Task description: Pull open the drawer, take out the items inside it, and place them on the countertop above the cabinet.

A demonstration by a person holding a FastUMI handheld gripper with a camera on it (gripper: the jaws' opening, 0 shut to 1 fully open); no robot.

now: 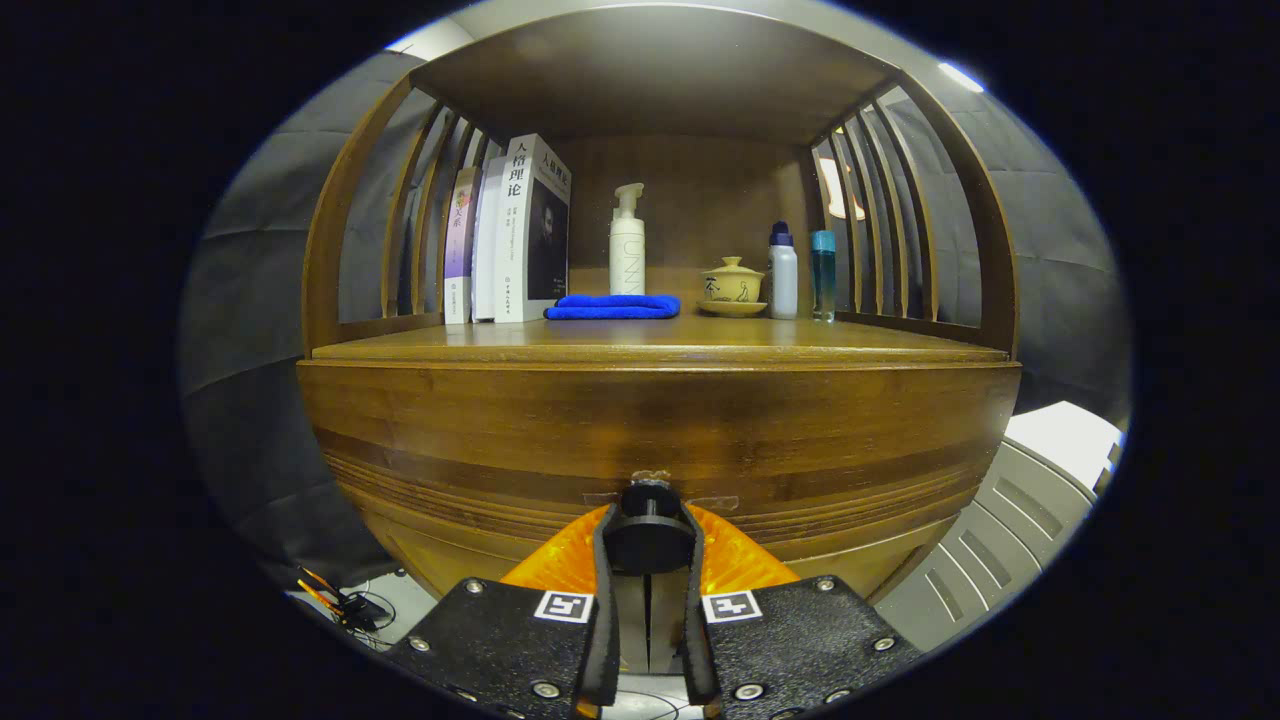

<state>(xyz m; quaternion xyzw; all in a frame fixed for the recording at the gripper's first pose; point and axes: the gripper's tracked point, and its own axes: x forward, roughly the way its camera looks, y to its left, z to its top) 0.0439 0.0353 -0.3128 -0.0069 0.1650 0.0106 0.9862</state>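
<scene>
Your tool (649, 525) is closed around the round black knob (648, 535) on the front of the dark wooden drawer (660, 440): one finger presses on each side of the knob, and the gap between them is only as wide as the knob itself. The knob sits at the middle of the drawer front, low on the brown wooden cabinet (340, 330). You cannot tell from here whether the drawer has been drawn out at all, and what lies inside it is hidden.

Above the drawer front runs the wooden table (800, 345), the flat top of the cabinet, framed by curved slatted sides and a wooden roof. On it, beyond your fingers, a folded blue cloth (613, 307) lies near the middle. Just behind the cloth stands a white pump bottle (627, 245), upright. To the left of the cloth a row of upright books (508, 235) leans against the slats, the nearest one touching or almost touching the cloth's end. To the right of the pump bottle sits a small yellow lidded teacup on a saucer (733, 287), then a white bottle with a dark blue cap (783, 272) just beside it, then a slim clear blue bottle (823, 275), all upright and close together.
</scene>
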